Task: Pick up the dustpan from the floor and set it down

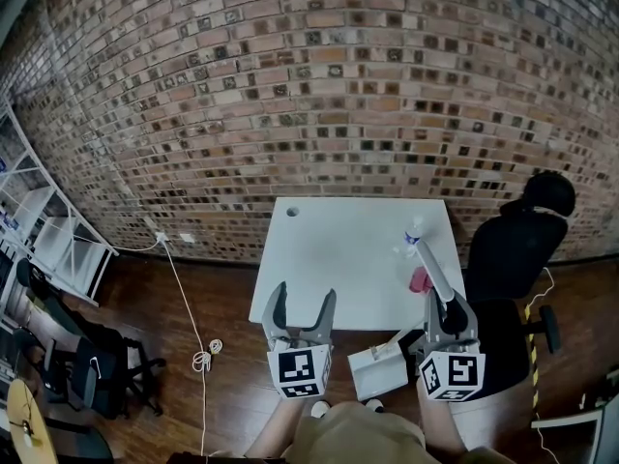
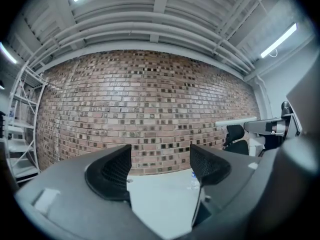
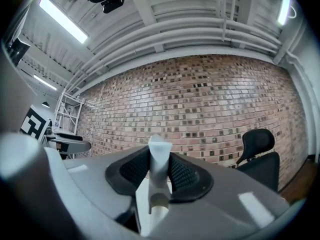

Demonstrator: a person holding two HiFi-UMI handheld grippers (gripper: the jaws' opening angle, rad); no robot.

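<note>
1. The right gripper is clamped tight on the white handle of the dustpan. The pads press on it from both sides.
2. The left gripper has its jaws apart, with nothing between them, only the white table beyond.
3. The dustpan is off to the lower left of the right gripper's fingers, just in front of the person's shoes and between the two grippers as seen from the head view. I can't tell whether the pan touches the floor.
4. Its long axis runs along the handle, which passes through the right jaws and sticks out past them towards the table. From here I'd say setting it down is the right hand's job. The left is near but free.
5. Writing: none I can read. The marker cubes carry only black-and-white squares, and the bottle on the table is too small for its label to be read.
</note>
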